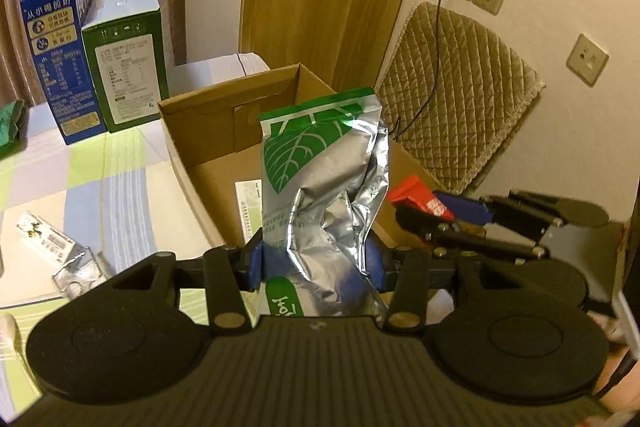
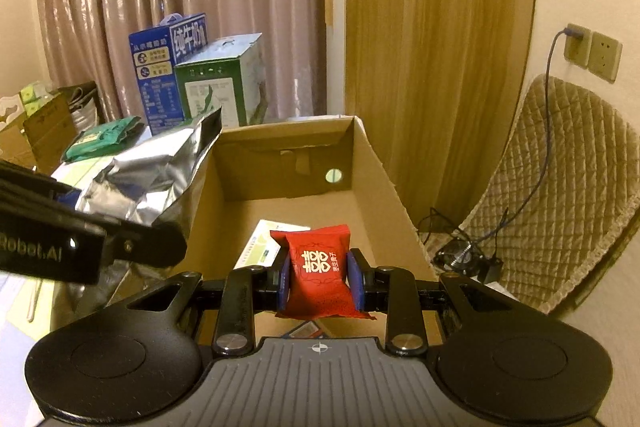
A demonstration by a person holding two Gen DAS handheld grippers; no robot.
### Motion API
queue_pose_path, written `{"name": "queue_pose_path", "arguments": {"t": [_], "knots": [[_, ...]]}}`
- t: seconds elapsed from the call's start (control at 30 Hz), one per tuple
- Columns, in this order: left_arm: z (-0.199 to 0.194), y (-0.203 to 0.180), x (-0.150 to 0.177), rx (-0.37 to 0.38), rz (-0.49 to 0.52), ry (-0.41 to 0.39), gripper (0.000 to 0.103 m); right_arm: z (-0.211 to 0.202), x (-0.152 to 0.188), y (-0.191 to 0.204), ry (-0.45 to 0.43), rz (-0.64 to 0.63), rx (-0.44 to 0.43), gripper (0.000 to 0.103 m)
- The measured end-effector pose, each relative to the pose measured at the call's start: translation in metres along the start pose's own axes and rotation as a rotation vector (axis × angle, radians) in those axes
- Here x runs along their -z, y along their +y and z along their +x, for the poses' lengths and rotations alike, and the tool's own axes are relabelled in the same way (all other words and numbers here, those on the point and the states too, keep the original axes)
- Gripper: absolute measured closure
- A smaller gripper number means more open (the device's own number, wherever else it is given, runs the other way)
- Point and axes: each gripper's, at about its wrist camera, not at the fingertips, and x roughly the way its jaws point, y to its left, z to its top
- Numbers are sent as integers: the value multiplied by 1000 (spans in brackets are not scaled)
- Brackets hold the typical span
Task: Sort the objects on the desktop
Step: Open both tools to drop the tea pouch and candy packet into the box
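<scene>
My left gripper is shut on a crumpled silver foil bag with a green leaf print and holds it upright at the near edge of an open cardboard box. The bag also shows in the right wrist view, beside the box's left wall. My right gripper is shut on a small red packet with white characters over the near end of the box. The right gripper with its red packet appears at the right in the left wrist view. A white leaflet lies on the box floor.
A blue milk carton and a green carton stand behind the box on the checked tablecloth. A white tube and a foil blister pack lie at the left. A green pouch lies far left. A quilted chair stands at the right.
</scene>
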Motion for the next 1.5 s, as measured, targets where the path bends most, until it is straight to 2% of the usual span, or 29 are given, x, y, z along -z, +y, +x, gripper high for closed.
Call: {"name": "queue_pose_path", "arguments": {"t": [0.5,0.57,0.63,1.03,1.1,1.13,1.17,1.5], "knots": [[44,14,-16,37,-136,26,60,25,-2,-22,27,23,17,76],[46,14,-18,36,-148,20,53,26,-3,-23,28,24,20,76],[44,14,-19,24,-155,11,49,26,-3,-23,28,24,20,76],[13,31,0,-14,-132,-25,49,27,-5,-16,5,46,-19,76],[11,33,4,-29,-122,-20,49,26,-6,-15,-11,52,-19,68],[10,33,6,-41,-112,-15,49,26,-6,-15,-13,58,-15,52],[10,33,8,-53,-102,-10,49,25,-5,-15,-16,64,-17,45],[-2,38,30,-99,-84,4,47,7,1,-9,-2,78,-19,45]]}}
